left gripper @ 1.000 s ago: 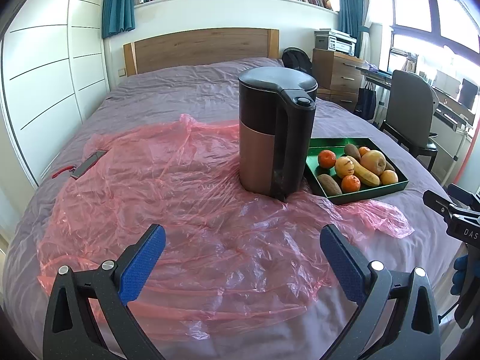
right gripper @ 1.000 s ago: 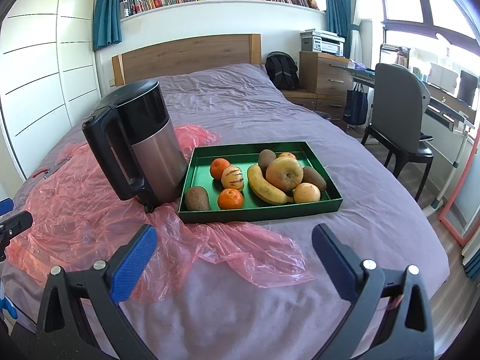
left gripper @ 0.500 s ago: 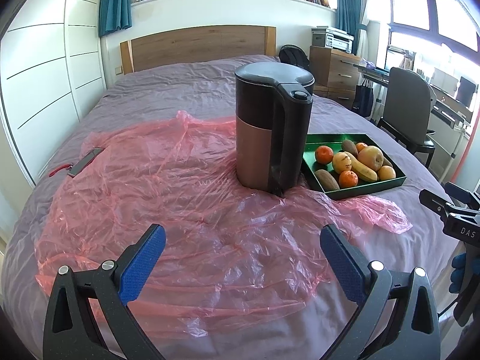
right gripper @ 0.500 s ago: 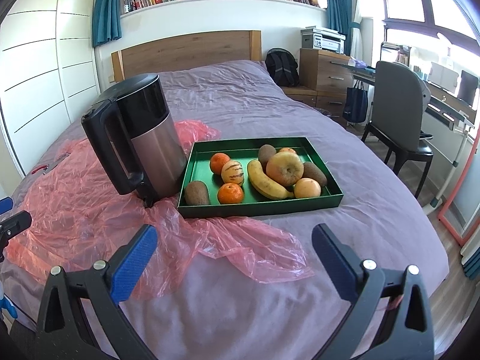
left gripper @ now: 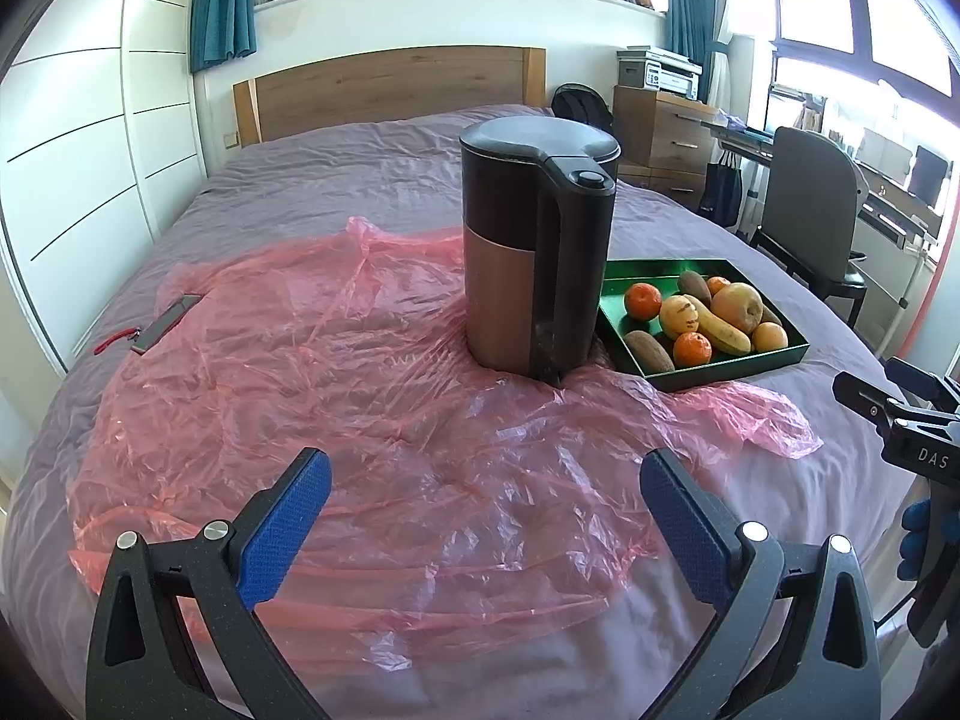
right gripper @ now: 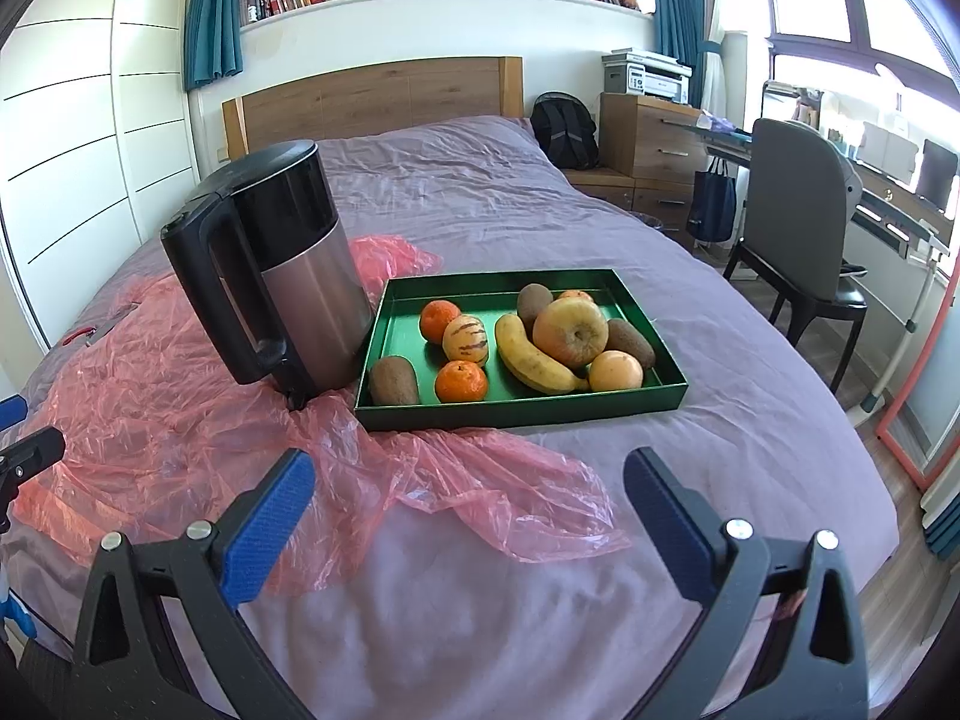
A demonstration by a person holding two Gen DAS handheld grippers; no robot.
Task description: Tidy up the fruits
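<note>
A green tray (right gripper: 672,387) on the bed holds a banana (right gripper: 531,357), a large apple (right gripper: 570,333), a striped fruit (right gripper: 465,339), oranges (right gripper: 461,383), and kiwis (right gripper: 393,383). The tray also shows in the left wrist view (left gripper: 738,366), right of the kettle. My right gripper (right gripper: 468,510) is open and empty, above the bed in front of the tray. My left gripper (left gripper: 485,516) is open and empty, above the pink plastic sheet (left gripper: 336,360), well short of the fruit.
A black and steel electric kettle (right gripper: 282,276) stands on the pink plastic just left of the tray; it also shows in the left wrist view (left gripper: 537,252). A flat grey item with a red loop (left gripper: 165,324) lies at the bed's left. A chair (right gripper: 798,228) stands at the right.
Both grippers have drawn back slightly and risen a little; the kettle and tray sit a bit farther away in both views. Both stay open and empty.
</note>
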